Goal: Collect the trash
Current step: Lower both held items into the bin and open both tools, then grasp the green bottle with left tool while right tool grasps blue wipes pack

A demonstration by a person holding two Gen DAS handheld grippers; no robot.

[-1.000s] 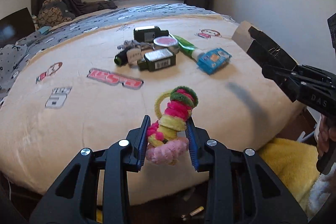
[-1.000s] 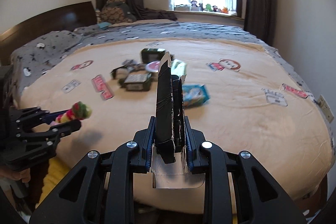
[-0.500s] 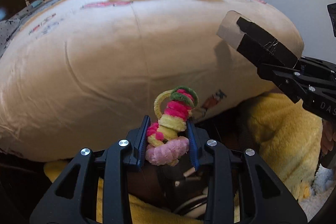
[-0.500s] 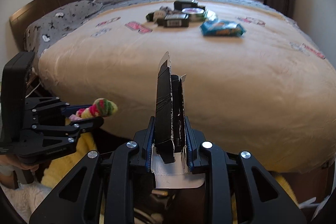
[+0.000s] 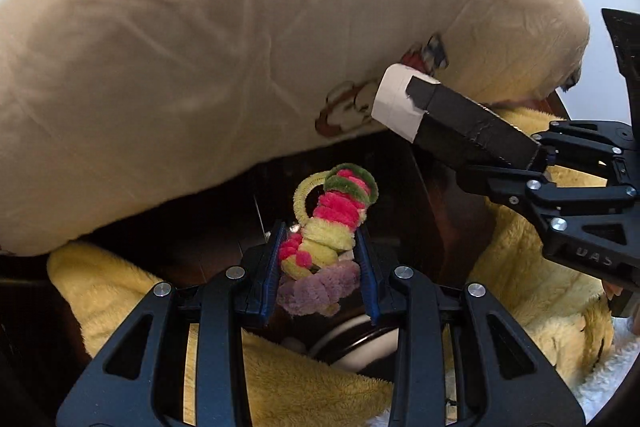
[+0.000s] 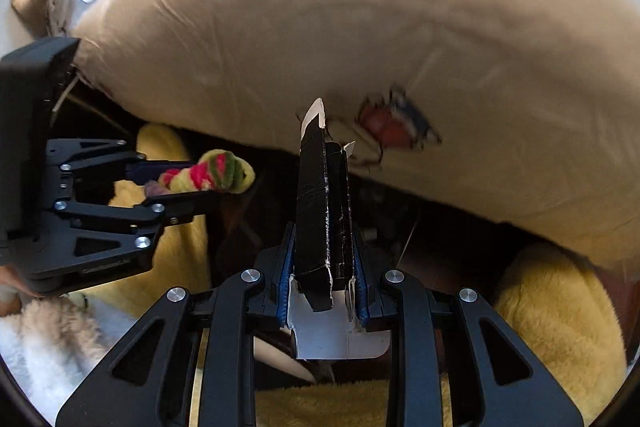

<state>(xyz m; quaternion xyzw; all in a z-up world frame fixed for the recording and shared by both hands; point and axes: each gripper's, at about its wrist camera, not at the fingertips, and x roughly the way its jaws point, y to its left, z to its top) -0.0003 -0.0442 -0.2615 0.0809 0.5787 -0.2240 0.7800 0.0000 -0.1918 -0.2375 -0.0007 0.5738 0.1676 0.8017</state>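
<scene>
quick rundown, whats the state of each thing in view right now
left gripper: shut on the pipe-cleaner bundle, pointing steeply down
pipe-cleaner bundle: clamped between the pads, top sticking out past the fingertips
right gripper: shut on the flattened black box
flattened black box: crushed flat, held on edge, white inner flaps showing
beige blanket: draped over the bed edge, wrinkled

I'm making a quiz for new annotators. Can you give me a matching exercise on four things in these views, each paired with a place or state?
Things:
1. fuzzy pipe-cleaner bundle
2. flattened black carton
3. cream blanket
4. yellow fleece

Places or states:
A. hangs over the bed's edge
B. clamped in the right gripper
C. lies low, beneath both grippers
D. clamped in the left gripper

Pairs: 1-D, 2-B, 3-A, 4-C
</scene>
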